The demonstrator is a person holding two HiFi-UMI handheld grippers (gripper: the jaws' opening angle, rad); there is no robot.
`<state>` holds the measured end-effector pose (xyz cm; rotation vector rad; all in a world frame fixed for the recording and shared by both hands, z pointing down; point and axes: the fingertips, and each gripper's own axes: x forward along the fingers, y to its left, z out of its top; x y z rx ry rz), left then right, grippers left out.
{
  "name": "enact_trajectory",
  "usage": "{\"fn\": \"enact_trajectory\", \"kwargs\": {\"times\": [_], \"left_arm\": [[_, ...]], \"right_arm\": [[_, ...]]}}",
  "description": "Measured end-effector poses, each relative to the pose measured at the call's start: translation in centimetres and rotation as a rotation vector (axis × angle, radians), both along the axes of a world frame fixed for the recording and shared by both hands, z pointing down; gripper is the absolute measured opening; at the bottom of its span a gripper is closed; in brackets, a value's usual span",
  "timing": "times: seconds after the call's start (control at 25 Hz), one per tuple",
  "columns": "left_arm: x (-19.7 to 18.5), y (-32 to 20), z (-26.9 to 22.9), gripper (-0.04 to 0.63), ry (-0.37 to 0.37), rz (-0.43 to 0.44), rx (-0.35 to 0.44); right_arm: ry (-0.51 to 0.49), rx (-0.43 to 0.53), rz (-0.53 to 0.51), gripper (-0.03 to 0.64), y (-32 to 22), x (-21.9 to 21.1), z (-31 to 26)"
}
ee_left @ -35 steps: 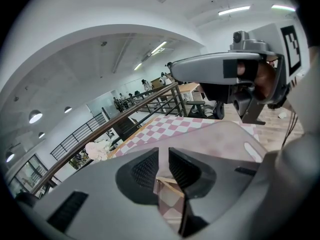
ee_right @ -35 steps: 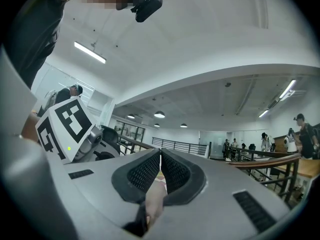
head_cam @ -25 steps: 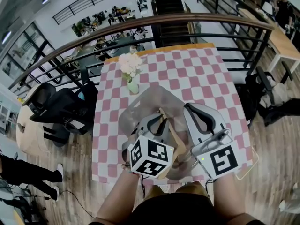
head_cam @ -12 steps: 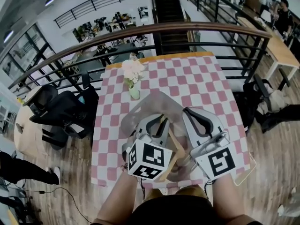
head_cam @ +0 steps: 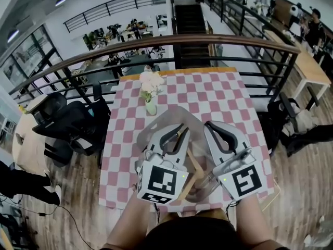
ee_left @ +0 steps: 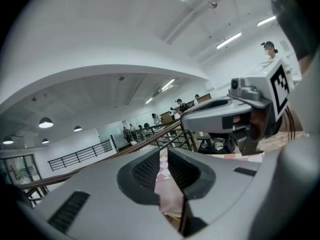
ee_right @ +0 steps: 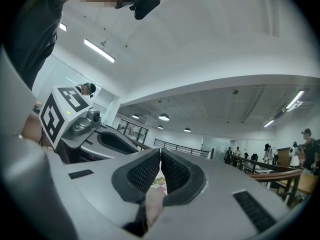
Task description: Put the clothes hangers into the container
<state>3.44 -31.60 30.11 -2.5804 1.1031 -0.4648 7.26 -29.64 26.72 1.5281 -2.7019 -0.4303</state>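
A wooden clothes hanger (head_cam: 191, 159) lies slanted in the clear plastic container (head_cam: 167, 114) on the pink checked table, between my two grippers. My left gripper (head_cam: 176, 129) hovers over the container just left of the hanger. Its jaws stand a narrow gap apart with nothing between the pads (ee_left: 145, 170), and a bit of wood (ee_left: 172, 216) shows below that gap. My right gripper (head_cam: 210, 125) hovers at the hanger's right, its jaws closed tip to tip on nothing. Both point across the table and slightly upward.
A small vase of pale flowers (head_cam: 150, 87) stands on the table (head_cam: 218, 92) beyond the container at the left. A dark railing (head_cam: 208, 38) runs behind the far edge. Black office chairs (head_cam: 67, 124) stand left of the table, and a bag (head_cam: 283, 113) lies on the right.
The head view has shifted a little. Both grippers hold about the same place over the container, and the left marker cube has sunk slightly toward me.
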Motion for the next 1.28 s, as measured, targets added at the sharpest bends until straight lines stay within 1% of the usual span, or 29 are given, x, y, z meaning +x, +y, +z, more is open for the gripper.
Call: {"fn": "enact_trajectory", "kwargs": {"times": [0.28,0.36,0.44,0.56,0.72,0.84,1.0,1.12,1.28], "left_arm": [[-0.8,1.3,-3.1,0.052,0.072,0.011,0.104],[-1.2,1.7,-4.3,0.051,0.093,0.015,0.153],[-1.9,2.2,-5.6,0.051,0.104,0.010,0.205],[-2.6,3.1,-6.7,0.051,0.099,0.010,0.260],[-2.7,4.6,-6.9,0.051,0.110,0.035,0.265],[-2.5,5.0,-7.0,0.051,0.105,0.043,0.283],[-2.6,5.1,-6.5,0.037,0.114,0.021,0.271],[-2.6,5.1,-6.1,0.010,0.121,0.010,0.276],[-2.6,4.9,-5.6,0.009,0.131,0.003,0.268]], "right_arm": [[-0.012,-0.003,-0.019,0.034,0.5,-0.5,-0.3],[-0.022,0.006,-0.002,0.034,0.7,-0.2,-0.6],[-0.024,0.010,0.019,0.034,0.7,0.2,-0.7],[-0.028,0.005,0.014,0.034,0.9,0.0,-0.8],[-0.029,0.005,-0.002,0.034,1.5,-0.7,-0.7],[-0.032,0.005,-0.024,0.034,1.8,-1.4,-0.8],[-0.035,0.000,-0.046,0.034,2.0,-1.8,-0.5],[-0.040,-0.003,-0.054,0.034,2.2,-1.9,-0.3],[-0.039,-0.008,-0.060,0.034,2.1,-1.7,0.1]]}}
